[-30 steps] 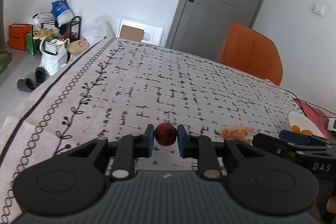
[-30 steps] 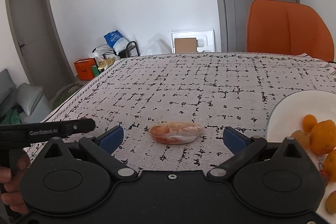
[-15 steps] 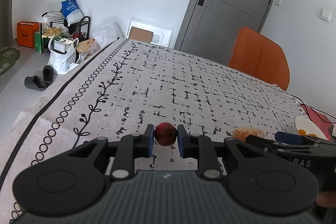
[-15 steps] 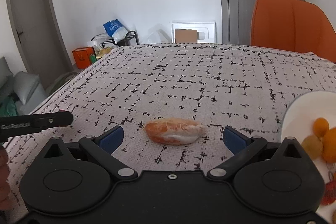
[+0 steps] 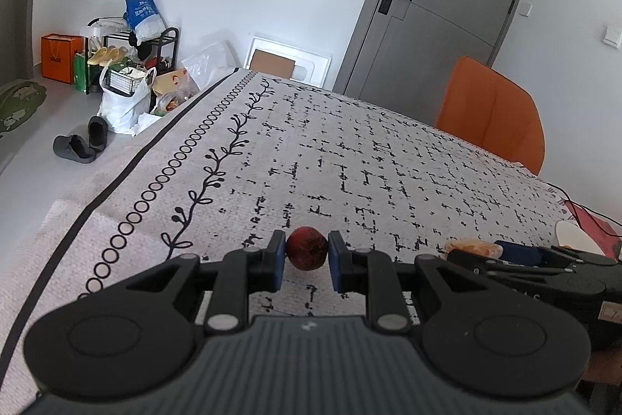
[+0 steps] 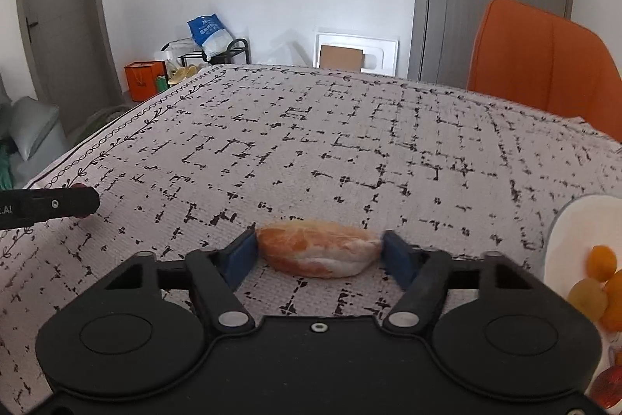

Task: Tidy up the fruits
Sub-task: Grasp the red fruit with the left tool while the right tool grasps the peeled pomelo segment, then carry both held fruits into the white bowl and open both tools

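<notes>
While the left gripper (image 5: 307,255) clamps a small dark red fruit (image 5: 307,248) between both blue pads, the right gripper (image 6: 319,254) brackets a peeled orange segment (image 6: 319,253) lying on the patterned tablecloth (image 6: 350,142). Long axis of the segment: crosswise, running from one pad to the other, so that the jaws meet its two tapered ends. Jaw state, right: narrowed to about the segment's length; the left pad appears to touch, but firm contact at the right pad cannot be confirmed. White plate (image 6: 575,220): at the right edge of the right wrist view, bearing several small orange and yellow fruits (image 6: 600,261). Judged nearer the plate: the right gripper, the plate lying to its right, the left gripper well apart on the far side.
</notes>
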`<state>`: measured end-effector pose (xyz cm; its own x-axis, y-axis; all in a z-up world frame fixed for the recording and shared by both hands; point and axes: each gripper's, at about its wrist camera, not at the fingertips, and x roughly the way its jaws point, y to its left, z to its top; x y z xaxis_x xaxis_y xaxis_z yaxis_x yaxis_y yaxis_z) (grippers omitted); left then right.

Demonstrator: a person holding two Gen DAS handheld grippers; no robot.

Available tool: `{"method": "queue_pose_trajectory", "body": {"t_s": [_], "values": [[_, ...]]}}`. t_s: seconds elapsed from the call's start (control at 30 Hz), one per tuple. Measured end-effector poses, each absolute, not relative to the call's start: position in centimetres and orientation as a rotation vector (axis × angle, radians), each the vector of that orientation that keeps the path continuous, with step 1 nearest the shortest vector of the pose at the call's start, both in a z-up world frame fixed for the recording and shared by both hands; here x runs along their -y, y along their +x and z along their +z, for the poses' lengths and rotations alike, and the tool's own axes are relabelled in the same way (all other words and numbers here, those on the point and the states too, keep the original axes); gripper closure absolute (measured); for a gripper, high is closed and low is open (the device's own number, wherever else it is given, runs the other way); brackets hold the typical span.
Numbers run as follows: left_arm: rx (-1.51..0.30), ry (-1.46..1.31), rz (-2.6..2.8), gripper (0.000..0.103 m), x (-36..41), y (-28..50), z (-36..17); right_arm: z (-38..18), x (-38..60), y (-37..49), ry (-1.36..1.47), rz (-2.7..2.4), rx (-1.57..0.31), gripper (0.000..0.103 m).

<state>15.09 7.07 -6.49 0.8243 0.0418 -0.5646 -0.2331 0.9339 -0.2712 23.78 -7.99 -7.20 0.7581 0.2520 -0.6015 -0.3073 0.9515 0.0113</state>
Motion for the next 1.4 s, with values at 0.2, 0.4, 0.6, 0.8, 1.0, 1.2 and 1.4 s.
{"method": "queue_pose_trajectory", "body": {"t_s": [0.2, 0.4, 0.6, 0.8, 1.0, 1.2, 1.4], "values": [[-0.583, -0.336, 0.138, 0.081, -6.6, 15.1, -6.4, -6.5, 9.1, 22.9, -0.059, 0.318, -0.632, 0.041], [-0.579, -0.326, 0.112, 0.081, -5.6, 15.5, -6.0, -5.1, 10.2, 21.3, -0.031, 0.321, -0.590, 0.041], [-0.568, -0.305, 0.080, 0.081, -4.2, 15.8, -5.4, -3.5, 11.6, 19.8, -0.008, 0.322, -0.543, 0.041], [-0.566, -0.288, 0.048, 0.081, -2.6, 16.3, -5.0, -2.4, 13.0, 18.8, 0.001, 0.305, -0.510, 0.041], [-0.569, -0.263, -0.002, 0.081, -0.2, 17.2, -4.7, -1.8, 15.6, 18.0, 0.022, 0.248, -0.490, 0.041], [-0.567, -0.236, -0.055, 0.081, 2.3, 18.0, -4.4, -2.0, 18.5, 17.4, 0.046, 0.181, -0.483, 0.041], [-0.568, -0.215, -0.092, 0.081, 4.3, 18.6, -4.2, -2.3, 21.2, 17.0, 0.067, 0.121, -0.478, 0.040]]}}
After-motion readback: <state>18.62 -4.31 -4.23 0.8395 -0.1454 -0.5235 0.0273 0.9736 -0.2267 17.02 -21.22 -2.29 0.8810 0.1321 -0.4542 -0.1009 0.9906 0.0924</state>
